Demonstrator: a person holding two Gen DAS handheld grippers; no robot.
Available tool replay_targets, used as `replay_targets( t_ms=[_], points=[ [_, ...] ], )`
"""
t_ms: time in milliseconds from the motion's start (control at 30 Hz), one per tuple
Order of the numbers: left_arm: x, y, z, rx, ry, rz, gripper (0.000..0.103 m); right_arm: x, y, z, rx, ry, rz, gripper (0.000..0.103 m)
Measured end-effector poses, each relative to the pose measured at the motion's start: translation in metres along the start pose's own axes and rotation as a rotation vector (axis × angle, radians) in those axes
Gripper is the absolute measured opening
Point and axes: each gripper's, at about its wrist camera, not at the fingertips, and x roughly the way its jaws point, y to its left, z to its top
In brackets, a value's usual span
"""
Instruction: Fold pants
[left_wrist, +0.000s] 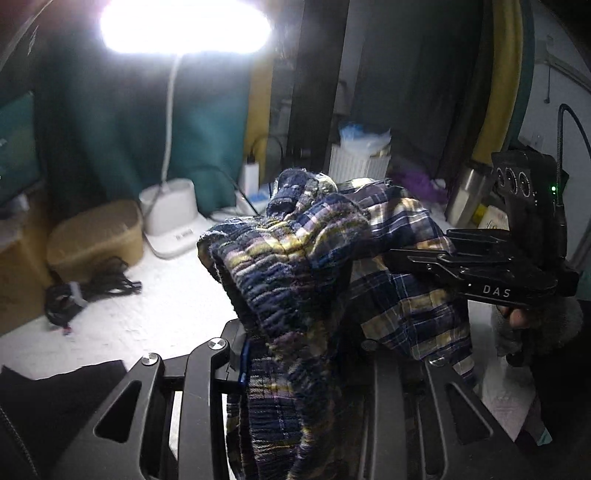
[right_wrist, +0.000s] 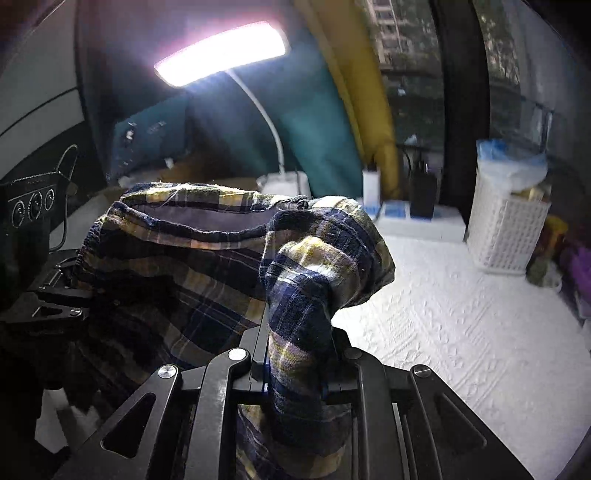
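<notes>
Plaid pants (left_wrist: 295, 258), one pair: your left tool (left_wrist: 295, 373) and right tool (right_wrist: 295, 369) each clamp bunched fabric, lifted above the white counter (right_wrist: 461, 332).

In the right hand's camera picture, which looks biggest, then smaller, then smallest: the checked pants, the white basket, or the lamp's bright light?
1. Pants: by far the biggest, but they hang right at the camera, so nearness helps.
2. Basket and lamp light: these look about alike in size, so I won't rank them.

White textured table (right_wrist: 461, 332), lamp base (left_wrist: 173, 218), basket (right_wrist: 506, 236)
</notes>
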Motion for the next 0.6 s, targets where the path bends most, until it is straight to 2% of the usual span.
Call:
replay_targets(
  t_ms=[233, 433, 600],
  points=[
    [-0.056, -0.016, -0.001, 0.038, -0.107, 0.047, 0.032, -0.049, 0.032, 0.006, -0.053, -0.095, 0.000, 0.018],
    [-0.095, -0.023, -0.004, 0.028, -0.203, 0.073, 0.032, -0.082, 0.059, 0.014, -0.113, -0.163, -0.001, 0.018],
    [-0.120, -0.022, -0.011, 0.032, -0.245, 0.096, 0.032, -0.101, 0.080, 0.020, -0.164, -0.196, -0.001, 0.018]
  ],
)
